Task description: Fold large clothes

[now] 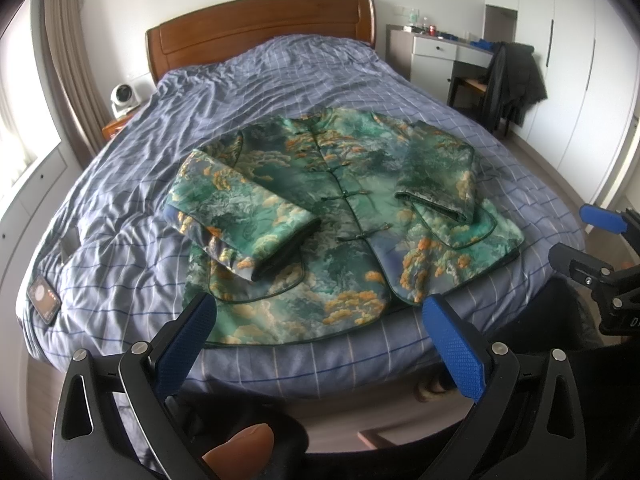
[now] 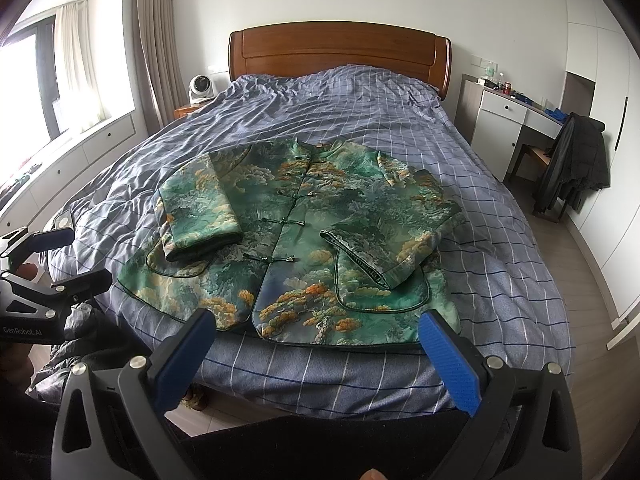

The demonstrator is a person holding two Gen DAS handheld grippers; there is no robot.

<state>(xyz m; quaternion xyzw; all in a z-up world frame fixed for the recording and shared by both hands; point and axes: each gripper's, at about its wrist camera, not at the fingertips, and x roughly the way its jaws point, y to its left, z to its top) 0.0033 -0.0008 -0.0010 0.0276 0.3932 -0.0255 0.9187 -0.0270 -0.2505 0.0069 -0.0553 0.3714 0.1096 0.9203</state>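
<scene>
Left wrist view: looking from the foot of the bed (image 1: 280,80) toward the wooden headboard (image 1: 260,28), sitting near the mattress edge, its own gripper fingers (image 1: 188,344) framing the bottom.
Right wrist view: facing the same way from just to the right, headboard (image 2: 340,52) centred.
Shared: both are taking in the green jacket (image 1: 340,208) (image 2: 304,240), the bed and the desk (image 1: 436,56) (image 2: 504,120); each is catching the other gripper at its edge.
</scene>
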